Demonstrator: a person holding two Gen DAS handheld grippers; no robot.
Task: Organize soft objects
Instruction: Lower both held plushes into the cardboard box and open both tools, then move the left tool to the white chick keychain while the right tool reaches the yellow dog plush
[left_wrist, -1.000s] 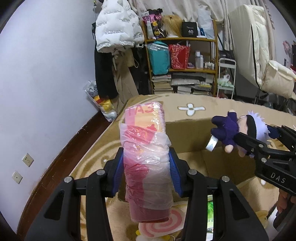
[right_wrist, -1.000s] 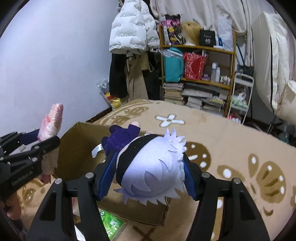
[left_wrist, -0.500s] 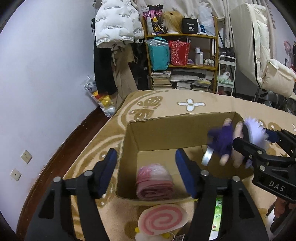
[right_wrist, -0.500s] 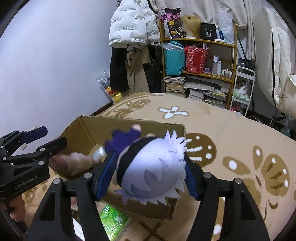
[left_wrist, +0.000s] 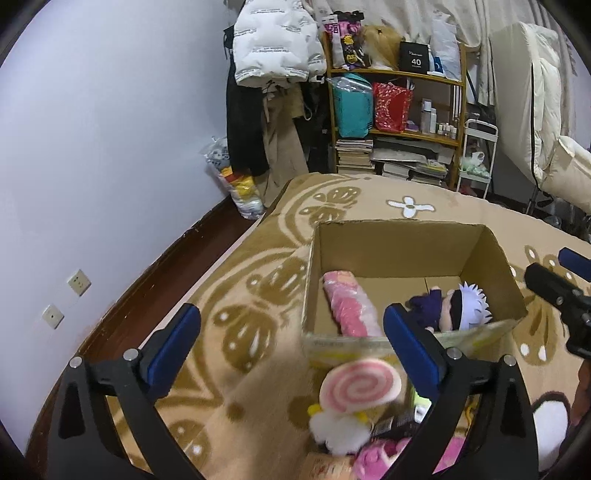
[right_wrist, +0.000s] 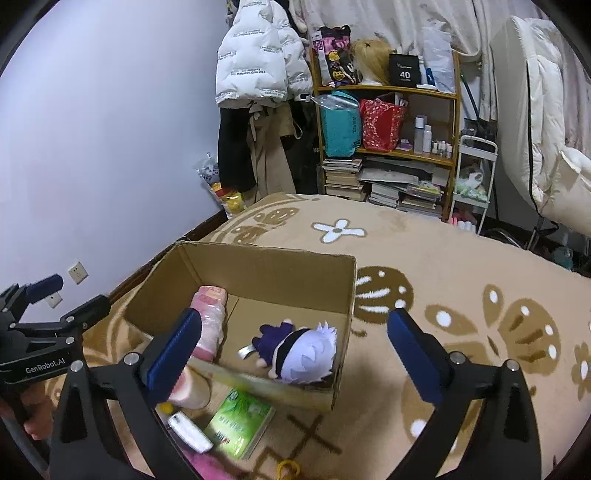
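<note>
Both tools are spreading wide with nothing between them. The round pink-swirl plush cushion (left_wrist: 360, 384) lies on the bed just under the left tool (left_wrist: 291, 341), nearer it than the right tool (right_wrist: 293, 350), before the open cardboard box (left_wrist: 399, 236).

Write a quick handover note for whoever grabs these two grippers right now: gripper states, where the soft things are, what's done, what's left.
Left gripper: jaws opening, nothing between them.
Right gripper: jaws opening, empty too.
Cardboard box sits on the patterned blanket.
Done: the pink wrapped roll lies at the box's left side; the white-haired plush doll lies at its right.
Left: the pink swirl plush and other small soft items lie outside the box's near wall, beside a green packet. Pick the soft ones next.
</note>
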